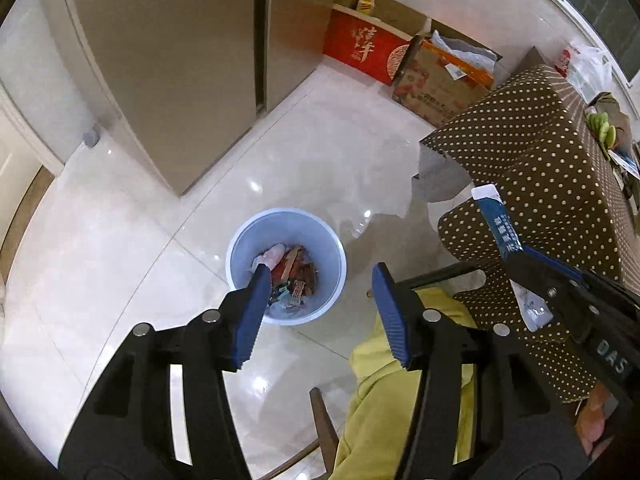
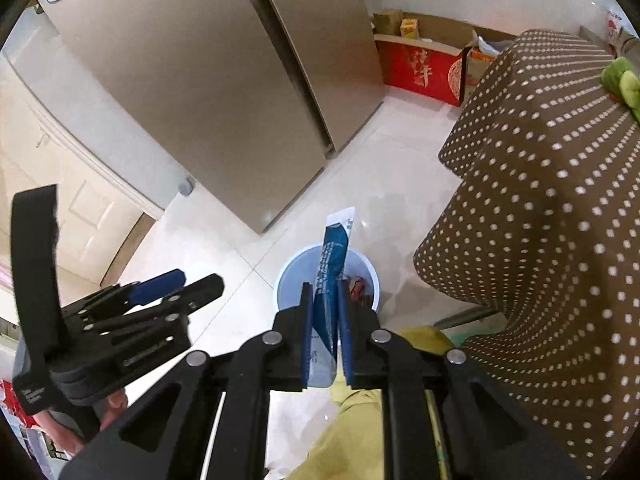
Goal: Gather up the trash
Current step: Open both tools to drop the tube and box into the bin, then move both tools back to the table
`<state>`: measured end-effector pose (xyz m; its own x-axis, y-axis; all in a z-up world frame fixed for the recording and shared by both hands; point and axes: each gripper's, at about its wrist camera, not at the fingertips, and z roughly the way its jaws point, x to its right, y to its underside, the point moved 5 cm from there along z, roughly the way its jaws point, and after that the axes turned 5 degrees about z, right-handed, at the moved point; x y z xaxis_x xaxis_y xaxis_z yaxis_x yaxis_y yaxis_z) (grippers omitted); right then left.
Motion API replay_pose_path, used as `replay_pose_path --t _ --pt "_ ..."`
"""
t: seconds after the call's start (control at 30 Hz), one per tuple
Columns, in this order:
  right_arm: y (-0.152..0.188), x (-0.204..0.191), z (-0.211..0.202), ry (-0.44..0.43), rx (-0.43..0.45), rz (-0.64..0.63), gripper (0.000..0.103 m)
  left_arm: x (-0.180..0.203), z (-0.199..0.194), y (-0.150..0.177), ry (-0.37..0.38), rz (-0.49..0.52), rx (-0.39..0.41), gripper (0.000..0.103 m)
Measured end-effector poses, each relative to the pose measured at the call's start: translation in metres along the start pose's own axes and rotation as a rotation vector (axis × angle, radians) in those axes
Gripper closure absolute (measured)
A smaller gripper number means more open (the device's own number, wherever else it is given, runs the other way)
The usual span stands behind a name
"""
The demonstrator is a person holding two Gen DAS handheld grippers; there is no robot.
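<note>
A light blue bin (image 1: 320, 236) stands on the pale tiled floor with several wrappers and a crumpled tissue (image 1: 292, 272) lying in it. My left gripper (image 1: 320, 272) hangs over the bin, open, with nothing between its blue pads. My right gripper (image 2: 324, 284) is shut on a blue and white wrapper (image 2: 332, 256), which sticks up past the fingers above the bin (image 2: 288, 284). In the left wrist view the same wrapper (image 1: 496, 220) shows at the right, in front of the tablecloth. The left gripper (image 2: 200, 280) also shows at the left of the right wrist view.
A table under a brown dotted cloth (image 1: 560, 160) stands close on the right. A yellow-green garment (image 1: 384, 400) lies over a chair below the grippers. A tall beige fridge (image 1: 180, 60) stands beyond the bin, with a red box (image 1: 364, 46) and cardboard boxes (image 1: 436, 84) against the wall.
</note>
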<state>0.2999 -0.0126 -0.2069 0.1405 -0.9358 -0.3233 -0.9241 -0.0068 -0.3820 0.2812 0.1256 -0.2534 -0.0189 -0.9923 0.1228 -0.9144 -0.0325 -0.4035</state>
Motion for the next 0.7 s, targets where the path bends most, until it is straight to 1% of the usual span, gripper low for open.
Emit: replay_pose_path --t 0.07,0.2,0.27,0.3,0.33,0.37,0.4,0.5,0.7 --pt "0.003 -0.007 0.007 0.006 -0.015 -0.017 0.091 -0.005 0.000 0.004 -0.006 -0.014 -0.003 0.051" --pt "0.003 -0.025 0.017 -0.013 -0.039 -0.048 0.090 -0.015 -0.001 0.009 -0.022 -0.034 -0.008 0.051" --pt "0.001 -0.035 0.023 -0.018 -0.053 -0.071 0.088 -0.021 -0.005 0.011 -0.039 -0.042 -0.003 0.051" --pt "0.001 -0.037 0.026 -0.011 -0.063 -0.075 0.077 -0.024 -0.007 0.012 -0.043 -0.047 0.001 0.050" --pt "0.001 -0.037 0.031 0.017 -0.084 -0.072 0.050 -0.027 -0.010 0.013 -0.047 -0.055 0.005 0.050" --pt "0.001 -0.038 0.034 0.028 -0.088 -0.068 0.041 -0.031 -0.012 0.013 -0.050 -0.061 0.008 0.050" --pt "0.002 -0.040 0.034 0.020 -0.079 -0.074 0.040 -0.033 -0.014 0.013 -0.056 -0.065 0.011 0.050" --pt "0.007 -0.044 0.038 0.031 -0.091 -0.103 0.040 -0.039 -0.020 0.014 -0.084 -0.073 0.019 0.050" --pt "0.016 -0.041 0.038 0.014 -0.121 -0.074 0.040 -0.034 -0.025 0.014 -0.086 -0.062 0.026 0.050"
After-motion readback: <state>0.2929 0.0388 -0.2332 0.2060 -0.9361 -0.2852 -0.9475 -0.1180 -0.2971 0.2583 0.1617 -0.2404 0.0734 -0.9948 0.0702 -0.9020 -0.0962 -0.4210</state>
